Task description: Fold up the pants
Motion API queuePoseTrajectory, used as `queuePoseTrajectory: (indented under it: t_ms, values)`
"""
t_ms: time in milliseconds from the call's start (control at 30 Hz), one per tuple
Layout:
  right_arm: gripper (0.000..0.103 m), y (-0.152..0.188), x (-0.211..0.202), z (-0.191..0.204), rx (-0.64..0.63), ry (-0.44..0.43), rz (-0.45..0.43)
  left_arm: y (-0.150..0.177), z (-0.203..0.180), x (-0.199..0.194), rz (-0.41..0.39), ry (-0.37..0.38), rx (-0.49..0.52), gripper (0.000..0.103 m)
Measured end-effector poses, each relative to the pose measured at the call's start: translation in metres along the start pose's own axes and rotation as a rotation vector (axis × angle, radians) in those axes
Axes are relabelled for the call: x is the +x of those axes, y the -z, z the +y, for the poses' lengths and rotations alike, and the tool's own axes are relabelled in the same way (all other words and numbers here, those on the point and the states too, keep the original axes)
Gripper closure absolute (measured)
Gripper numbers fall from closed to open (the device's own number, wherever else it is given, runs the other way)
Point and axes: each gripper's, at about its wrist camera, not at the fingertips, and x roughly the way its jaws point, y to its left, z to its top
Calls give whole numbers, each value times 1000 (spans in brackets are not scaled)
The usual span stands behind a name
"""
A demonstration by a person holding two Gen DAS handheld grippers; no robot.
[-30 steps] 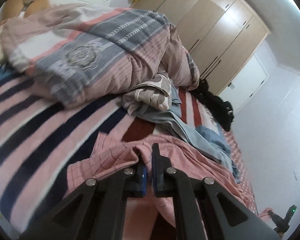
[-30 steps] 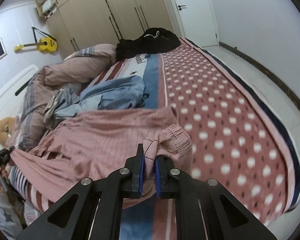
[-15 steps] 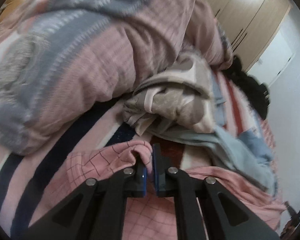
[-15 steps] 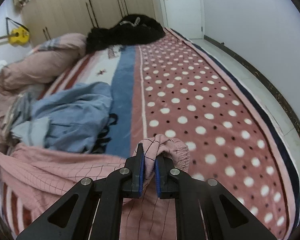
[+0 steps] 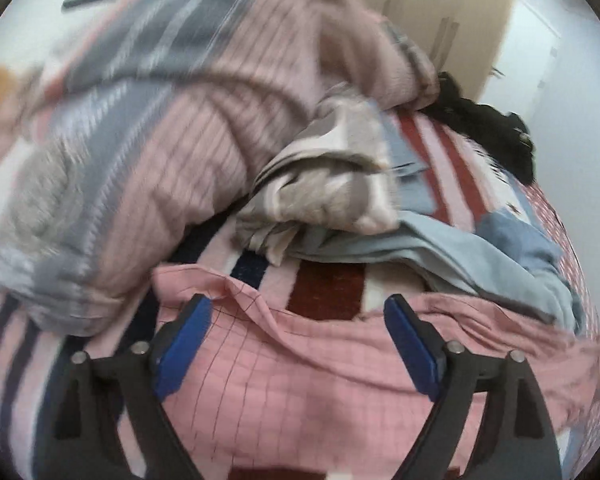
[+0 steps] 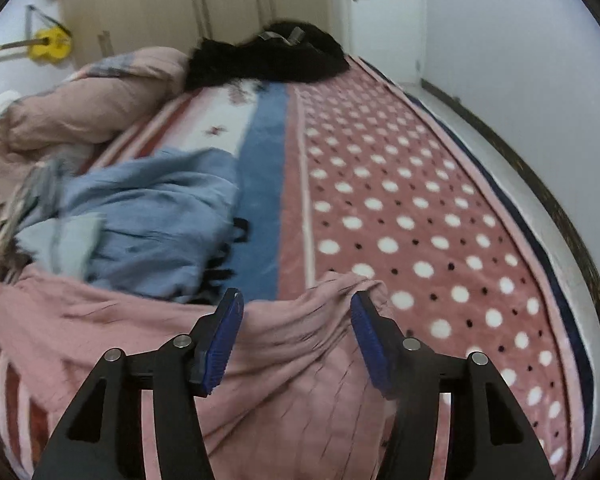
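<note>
Across the bed (image 6: 420, 200), pink pants (image 6: 284, 360) lie crosswise

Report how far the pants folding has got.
Done: the pink pants lie spread on the bed, beside a blue garment. In hand: nothing is gripped; the left gripper and right gripper are both opening, their pads apart over the cloth, not pressing it. Left: no finished fold shows; the fabric is wrinkled at its far edge, so folding remains.
</note>
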Motion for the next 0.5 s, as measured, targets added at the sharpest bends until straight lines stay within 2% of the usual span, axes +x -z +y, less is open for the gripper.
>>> queuePoseTrajectory:
  t_ms: [33, 100, 200, 300, 367, 433, 500]
  values:
    - [40, 1, -11, 5, -13, -5, -18, 1, -5, -10, -15, 10, 19, 14]
    - [39, 6, -37, 18, -41, -25, -67, 9, -21, -35, -42, 70, 70, 14]
    - [40, 15, -62, 43, -104, -101, -91, 22, -46, -56, -53, 155, 122, 10]
    - [57, 31, -72, 83, -193, -182, -95, 40, -72, -58, -37, 233, 151, 9]
    - [75, 44, -64, 109, -235, -254, -79, 54, -89, -49, -9, 288, 162, 9]
    - [83, 56, -46, 130, -260, -314, -32, 73, -106, -30, 61, 357, 179, 9]
    - [88, 67, -23, 148, -295, -344, 25, 88, -118, -6, 120, 373, 199, 9]
